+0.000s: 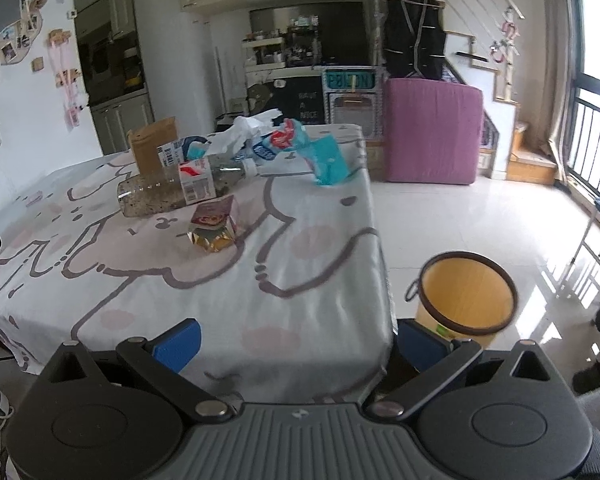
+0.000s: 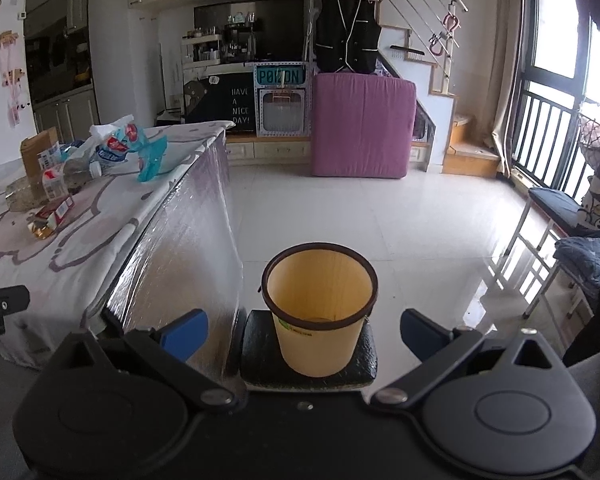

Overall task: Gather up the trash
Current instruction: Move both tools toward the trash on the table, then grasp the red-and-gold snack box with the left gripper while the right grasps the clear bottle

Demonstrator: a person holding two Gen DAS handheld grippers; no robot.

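Left wrist view: the left gripper (image 1: 298, 340) sits at the bottom of the frame, level and pointing forward over the near edge of the desk (image 1: 320, 280), its blue fingers (image 1: 178, 344) spread wide with nothing between them. The trash lies toward the upper left of the frame on the cartoon-print cloth: a clear plastic bottle (image 1: 172, 192) on its side, a crumpled red and gold wrapper (image 1: 214, 228) just in front of it, a brown cardboard box (image 1: 152, 144) behind, and a heap of white, blue and teal plastic bags (image 1: 284, 144) at the far end. The yellow bin (image 1: 466, 294) stands on the floor at the lower right, beside the desk. In the right wrist view, the right gripper (image 2: 304, 334) is held level, aimed straight at the bin (image 2: 320, 304), which sits on a dark pad (image 2: 260, 356) at lower centre; its fingers are likewise spread apart and empty.
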